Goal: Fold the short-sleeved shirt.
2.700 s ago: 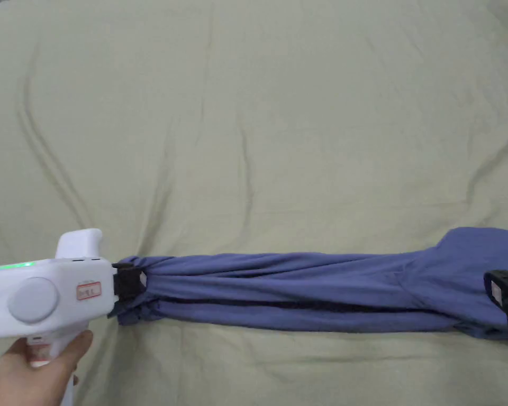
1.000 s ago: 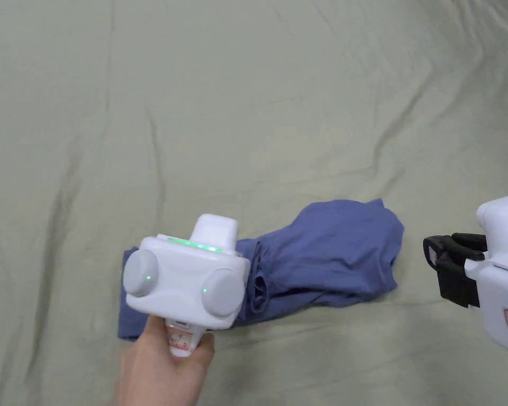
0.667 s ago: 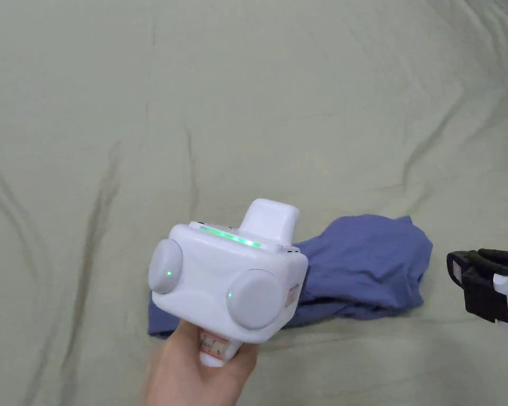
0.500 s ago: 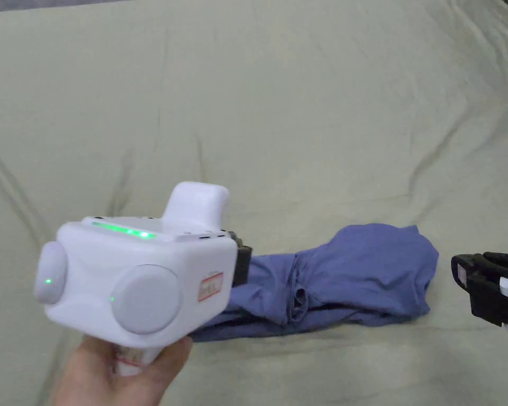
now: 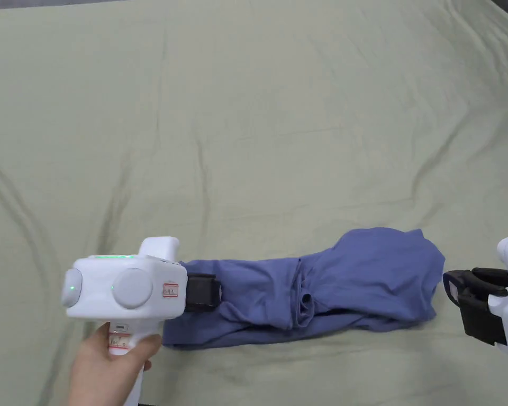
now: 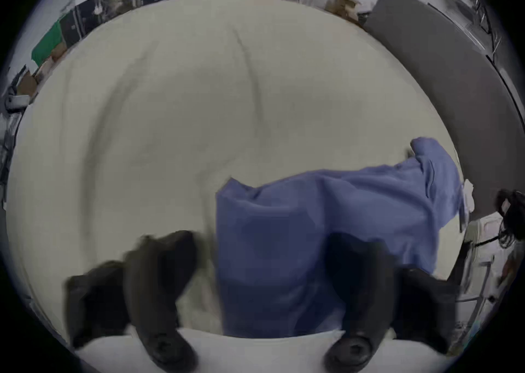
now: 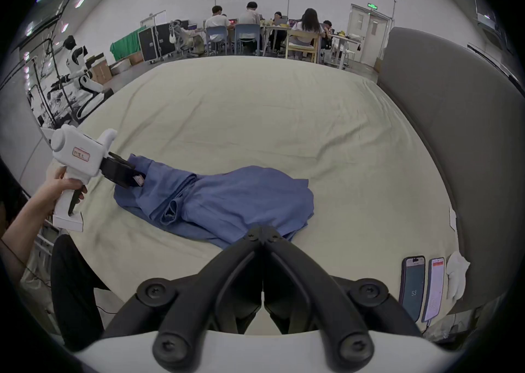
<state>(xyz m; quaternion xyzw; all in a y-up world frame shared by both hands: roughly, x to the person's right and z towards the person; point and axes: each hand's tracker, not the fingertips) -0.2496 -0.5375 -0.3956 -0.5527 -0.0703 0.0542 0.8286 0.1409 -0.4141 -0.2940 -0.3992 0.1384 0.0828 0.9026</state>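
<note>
The blue short-sleeved shirt (image 5: 353, 280) lies on the bed as a bunched, folded-over strip running left to right, with a rolled crease near its middle. My left gripper (image 5: 210, 292) is at the strip's left end, level with the cloth. In the left gripper view its jaws stand wide apart (image 6: 261, 251) with the shirt (image 6: 312, 223) lying between and ahead of them. My right gripper (image 5: 451, 288) hovers just off the shirt's right end with a small gap. In the right gripper view its jaws (image 7: 262, 230) are together with nothing in them, in front of the shirt (image 7: 227, 197).
The pale green sheet (image 5: 279, 132) is creased and spreads wide beyond the shirt. A grey headboard (image 7: 454, 138) bounds the right side. Two phones (image 7: 413, 288) and a white cloth (image 7: 457, 274) lie by it. People sit at tables (image 7: 255, 30) far behind.
The shirt was stretched long between both grippers. The left gripper carried its end over toward the right, then drew back left and down to the new left end. The right gripper let go and stands off.
</note>
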